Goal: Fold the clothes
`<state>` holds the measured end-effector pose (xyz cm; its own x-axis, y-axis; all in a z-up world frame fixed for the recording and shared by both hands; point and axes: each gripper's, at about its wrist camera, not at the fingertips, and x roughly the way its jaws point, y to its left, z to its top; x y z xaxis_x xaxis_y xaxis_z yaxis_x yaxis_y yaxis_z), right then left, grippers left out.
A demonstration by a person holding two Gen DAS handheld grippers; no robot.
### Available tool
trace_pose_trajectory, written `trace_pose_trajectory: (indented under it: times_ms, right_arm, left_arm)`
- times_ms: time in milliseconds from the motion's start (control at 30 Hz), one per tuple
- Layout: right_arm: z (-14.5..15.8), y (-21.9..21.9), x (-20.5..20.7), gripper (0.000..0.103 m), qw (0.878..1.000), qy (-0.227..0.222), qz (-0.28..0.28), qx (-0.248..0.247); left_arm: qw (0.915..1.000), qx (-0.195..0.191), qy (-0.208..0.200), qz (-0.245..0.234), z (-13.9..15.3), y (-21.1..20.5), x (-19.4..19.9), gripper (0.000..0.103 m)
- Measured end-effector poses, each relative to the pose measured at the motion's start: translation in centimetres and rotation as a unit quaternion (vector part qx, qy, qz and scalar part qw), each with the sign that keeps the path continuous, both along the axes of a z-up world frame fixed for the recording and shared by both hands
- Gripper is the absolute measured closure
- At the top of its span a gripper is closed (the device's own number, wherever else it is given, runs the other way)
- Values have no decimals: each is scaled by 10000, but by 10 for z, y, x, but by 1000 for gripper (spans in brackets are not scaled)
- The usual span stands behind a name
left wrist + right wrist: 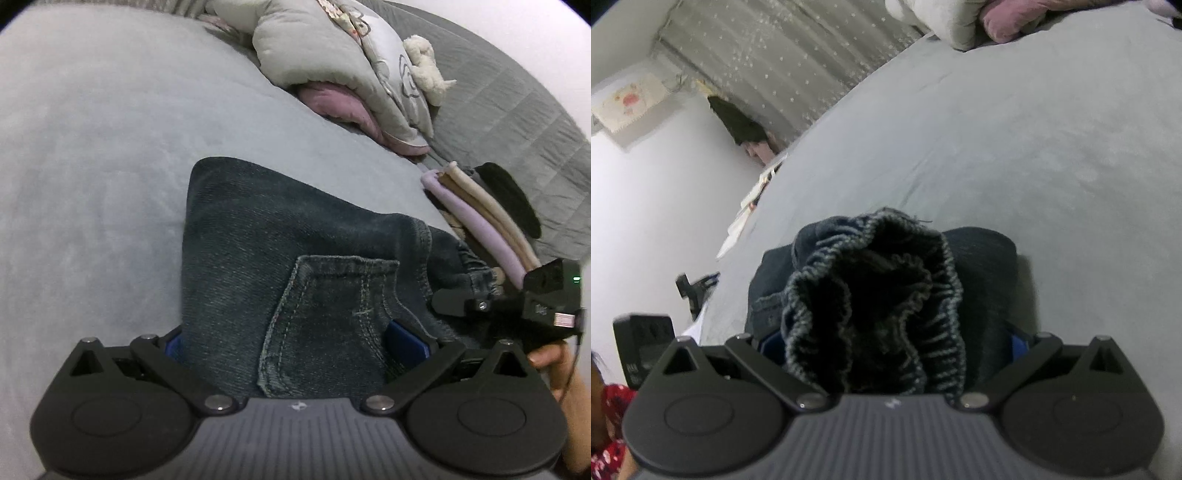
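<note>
Jeans (295, 266) lie bunched on the bed (92, 166), right in front of both my grippers. My left gripper (295, 343) pinches the pocket side, and my right gripper (886, 339) pinches the stretchy waist. A neat pile of folded clothes (480, 218) sits off to the right of my left gripper. I think the jeans are only partly folded.

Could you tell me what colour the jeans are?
Dark blue jeans, clearest in the left wrist view.
</note>
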<state>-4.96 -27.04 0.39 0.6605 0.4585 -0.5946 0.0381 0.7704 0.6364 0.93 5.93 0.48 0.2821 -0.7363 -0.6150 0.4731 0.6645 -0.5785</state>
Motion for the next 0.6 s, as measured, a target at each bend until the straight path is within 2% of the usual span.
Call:
trace_pose_trajectory:
  times_ms: [100, 400, 467, 600]
  right_arm:
    - [0, -4, 4, 0, 9998, 76, 139, 99]
    - [0, -16, 14, 0, 9974, 295, 550, 373]
    - [3, -10, 13, 0, 9978, 246, 610, 116]
    - [4, -11, 15, 0, 9976, 238, 647, 105]
  left_arm:
    - [9996, -140, 217, -136, 0, 5, 2, 2]
    - [9995, -138, 185, -196, -3, -1, -4, 1]
    - [9995, -138, 177, -210, -4, -2, -5, 1]
    - [9996, -177, 137, -167, -6, -4, -7, 1]
